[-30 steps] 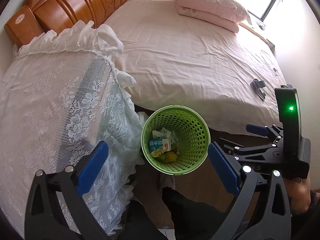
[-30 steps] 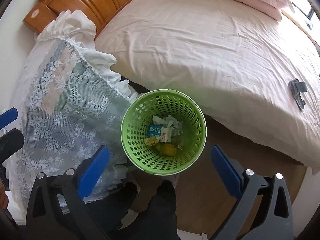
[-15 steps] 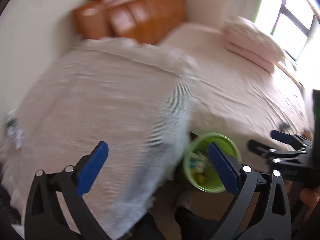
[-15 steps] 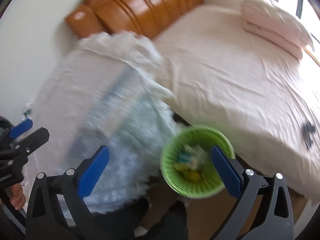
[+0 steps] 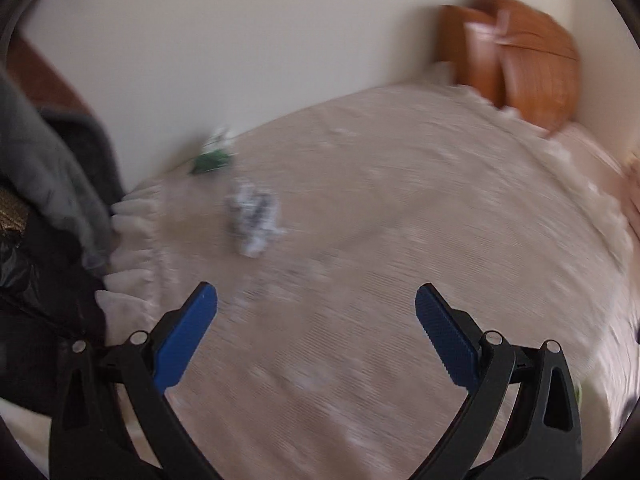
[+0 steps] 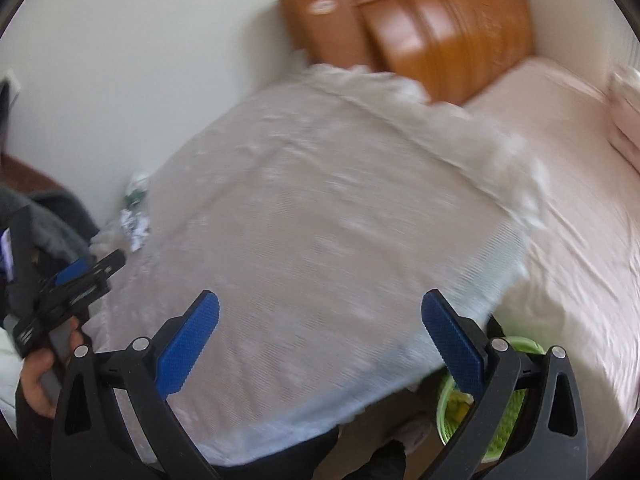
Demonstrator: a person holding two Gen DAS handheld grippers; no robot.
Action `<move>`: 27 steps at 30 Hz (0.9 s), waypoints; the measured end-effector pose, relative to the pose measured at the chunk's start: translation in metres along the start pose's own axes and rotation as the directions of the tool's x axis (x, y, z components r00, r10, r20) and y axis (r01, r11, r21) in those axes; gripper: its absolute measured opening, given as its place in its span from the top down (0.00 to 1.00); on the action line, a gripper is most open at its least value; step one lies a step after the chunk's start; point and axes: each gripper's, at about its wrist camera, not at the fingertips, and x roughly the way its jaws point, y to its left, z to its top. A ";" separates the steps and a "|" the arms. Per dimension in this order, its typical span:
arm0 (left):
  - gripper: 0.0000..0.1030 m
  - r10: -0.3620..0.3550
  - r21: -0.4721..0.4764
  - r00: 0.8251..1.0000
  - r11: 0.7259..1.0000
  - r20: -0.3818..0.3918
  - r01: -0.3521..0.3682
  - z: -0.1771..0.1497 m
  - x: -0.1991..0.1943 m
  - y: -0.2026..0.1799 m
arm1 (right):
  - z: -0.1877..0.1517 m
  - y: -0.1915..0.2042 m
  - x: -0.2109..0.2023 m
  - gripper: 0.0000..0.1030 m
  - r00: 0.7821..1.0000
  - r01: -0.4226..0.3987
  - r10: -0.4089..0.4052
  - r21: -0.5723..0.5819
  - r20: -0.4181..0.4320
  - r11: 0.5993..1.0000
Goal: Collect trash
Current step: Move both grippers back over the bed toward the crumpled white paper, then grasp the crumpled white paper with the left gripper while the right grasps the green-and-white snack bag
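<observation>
A lace-covered table [image 5: 360, 240] fills the frame. The crumpled paper [image 5: 253, 218] lies upper left of the left gripper [image 5: 316, 304], the nearer one. Both it and the right gripper [image 6: 320, 312] gape wide, empty.

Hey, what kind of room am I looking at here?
Most likely a bedroom: a carved orange-brown wooden headboard stands against the wall, a pink-sheeted bed lies below it, and a white lace cloth covers furniture beside the bed. The frames are motion-blurred.

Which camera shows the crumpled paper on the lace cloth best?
The left wrist view: the crumpled paper lies fairly central and unobstructed, though blurred. In the right wrist view, it is small at the left edge, just beyond the left claw.
</observation>
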 end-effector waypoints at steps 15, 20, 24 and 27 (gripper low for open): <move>0.11 0.039 -0.115 0.990 0.992 -0.136 -0.055 0.044 0.136 0.053 | 0.041 0.111 0.078 0.02 0.994 -0.041 0.025 -0.161 -0.102 0.986; 0.32 -0.045 -0.173 0.991 0.985 -0.124 0.024 0.044 0.142 0.058 | 0.042 0.116 0.094 0.02 0.991 -0.042 0.018 -0.174 -0.135 0.984; 0.48 -0.088 -0.196 0.988 0.979 -0.126 0.063 0.044 0.140 0.058 | 0.048 0.124 0.104 0.02 0.988 -0.053 0.023 -0.197 -0.151 0.979; 0.49 -0.093 -0.220 0.990 0.973 -0.109 0.067 0.042 0.129 0.063 | 0.054 0.134 0.113 0.02 0.986 -0.071 0.034 -0.231 -0.160 0.970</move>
